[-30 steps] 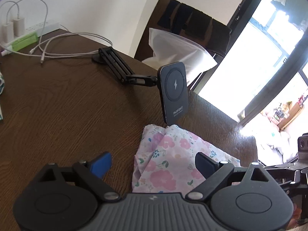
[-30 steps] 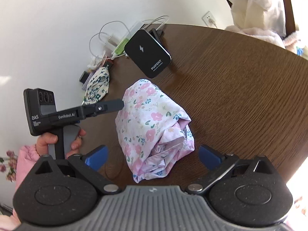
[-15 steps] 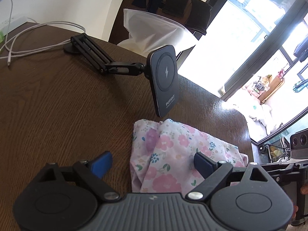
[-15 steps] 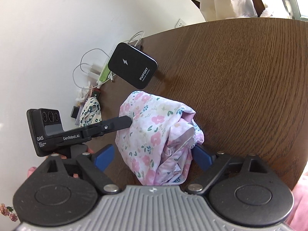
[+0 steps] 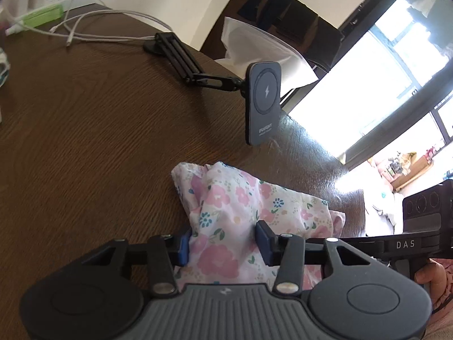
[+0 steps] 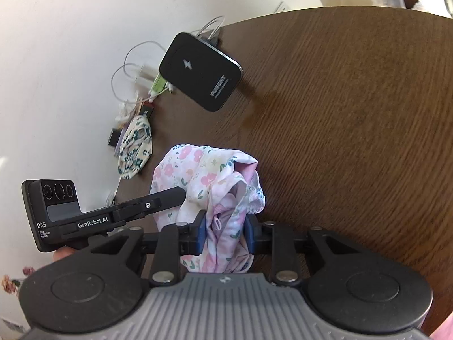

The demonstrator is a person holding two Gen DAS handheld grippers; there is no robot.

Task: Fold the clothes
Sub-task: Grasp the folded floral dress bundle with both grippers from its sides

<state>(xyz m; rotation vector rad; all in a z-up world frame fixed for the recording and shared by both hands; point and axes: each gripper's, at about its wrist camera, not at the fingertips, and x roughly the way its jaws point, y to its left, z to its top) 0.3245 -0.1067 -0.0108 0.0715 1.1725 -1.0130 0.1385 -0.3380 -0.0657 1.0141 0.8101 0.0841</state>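
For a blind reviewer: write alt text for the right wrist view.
The right gripper is closing its jaws on a crumpled pink floral garment on a dark wooden table, while the left gripper reaches the cloth from the left. Behind stand a black charger pad and tangled white cables.

This is a lived-in room of a home. A dark brown wood-grain dining table (image 5: pixel 99 141) stands against a plain white wall (image 6: pixel 70 42), with a dark wooden chair (image 5: pixel 283 8) at its far side, white cloth draped over it. A white power strip with plugged-in chargers and looping white cables (image 5: pixel 93 25) lies at the far left. A large bright window with dark frames (image 5: pixel 382 70) fills the right.
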